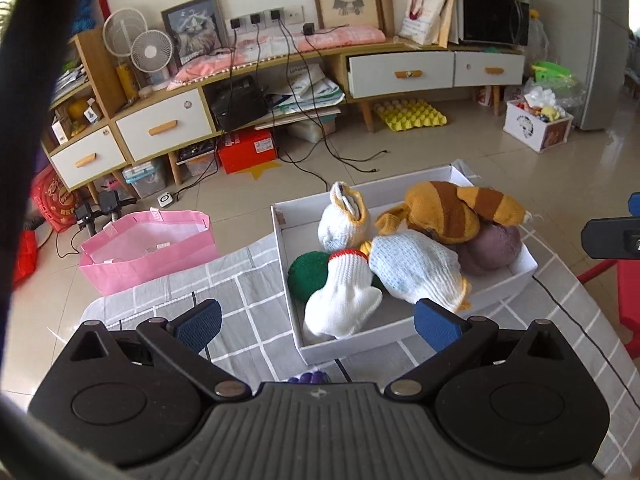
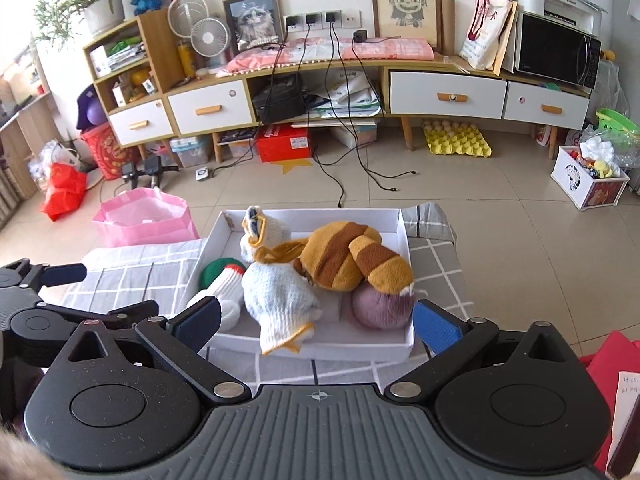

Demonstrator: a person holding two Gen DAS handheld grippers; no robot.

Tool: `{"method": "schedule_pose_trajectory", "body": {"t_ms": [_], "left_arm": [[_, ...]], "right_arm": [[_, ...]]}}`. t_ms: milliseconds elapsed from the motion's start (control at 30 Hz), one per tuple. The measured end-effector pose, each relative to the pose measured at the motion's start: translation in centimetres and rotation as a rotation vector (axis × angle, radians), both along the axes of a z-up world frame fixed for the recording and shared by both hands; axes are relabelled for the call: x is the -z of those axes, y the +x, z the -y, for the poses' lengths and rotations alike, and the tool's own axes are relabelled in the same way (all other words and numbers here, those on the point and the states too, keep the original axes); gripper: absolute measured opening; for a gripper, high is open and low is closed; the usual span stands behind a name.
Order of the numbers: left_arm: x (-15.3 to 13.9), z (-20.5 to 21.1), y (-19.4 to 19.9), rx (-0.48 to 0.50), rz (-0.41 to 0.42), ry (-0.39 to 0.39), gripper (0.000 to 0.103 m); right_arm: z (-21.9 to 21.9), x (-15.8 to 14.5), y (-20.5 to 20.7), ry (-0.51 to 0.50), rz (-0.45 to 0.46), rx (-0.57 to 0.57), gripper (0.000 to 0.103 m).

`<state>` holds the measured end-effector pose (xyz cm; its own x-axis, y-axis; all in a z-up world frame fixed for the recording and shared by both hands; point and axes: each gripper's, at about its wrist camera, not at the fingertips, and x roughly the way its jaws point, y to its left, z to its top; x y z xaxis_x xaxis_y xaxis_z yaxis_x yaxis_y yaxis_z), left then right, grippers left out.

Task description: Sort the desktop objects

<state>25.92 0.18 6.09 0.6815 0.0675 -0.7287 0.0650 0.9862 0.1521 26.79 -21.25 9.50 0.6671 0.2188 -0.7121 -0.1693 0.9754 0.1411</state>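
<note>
A white shallow box sits on a grey checked cloth. It holds several knitted items: a brown striped one, a pale blue one, a white sock with red band, a green ball, a mauve ball and a small white-yellow one. My left gripper is open and empty above the box's near edge. My right gripper is open and empty, also above the near edge. A purple thing peeks out under the left gripper.
The grey checked cloth covers the table. A pink bag stands on the floor beyond. The left gripper also shows in the right wrist view. A black cable runs across the cloth at right. A red thing lies at right.
</note>
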Motion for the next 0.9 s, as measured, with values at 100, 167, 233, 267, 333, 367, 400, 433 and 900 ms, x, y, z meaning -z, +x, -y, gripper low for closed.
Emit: {"method": "schedule_pose_trajectory", "body": {"t_ms": [100, 167, 233, 267, 333, 367, 400, 433, 900], "left_arm": [[0.0, 0.6, -1.4, 0.028, -0.01, 0.017, 0.102], [-0.4, 0.5, -2.6, 0.025, 0.013, 0.004, 0.102], [-0.9, 0.3, -3.5, 0.031, 0.03, -0.035, 0.102], [-1.2, 0.1, -4.0, 0.051, 0.041, -0.072, 0.102], [-1.7, -0.7, -4.9, 0.108, 0.054, -0.186, 0.102], [-1.8, -1.4, -5.1, 0.126, 0.054, -0.267, 0.102], [-1.8, -2.2, -5.2, 0.135, 0.051, -0.343, 0.102], [-1.7, -2.9, -5.3, 0.144, 0.052, -0.413, 0.102], [0.3, -1.6, -5.1, 0.151, 0.006, -0.317, 0.102]], "right_arm": [[0.4, 0.4, -1.9, 0.018, -0.003, 0.008, 0.102], [0.8, 0.9, -3.0, 0.029, -0.011, 0.016, 0.102], [0.9, 1.3, -3.6, 0.033, -0.017, 0.037, 0.102], [1.0, 1.5, -3.8, 0.037, -0.017, 0.04, 0.102], [0.7, 1.9, -4.2, 0.036, -0.019, 0.031, 0.102], [0.7, 2.0, -4.1, 0.031, -0.019, 0.031, 0.102], [0.6, 2.2, -4.4, 0.03, -0.018, 0.032, 0.102], [0.5, 2.3, -4.3, 0.032, -0.02, 0.03, 0.102], [-0.7, 3.8, -4.2, -0.021, -0.042, -0.004, 0.102]]}}
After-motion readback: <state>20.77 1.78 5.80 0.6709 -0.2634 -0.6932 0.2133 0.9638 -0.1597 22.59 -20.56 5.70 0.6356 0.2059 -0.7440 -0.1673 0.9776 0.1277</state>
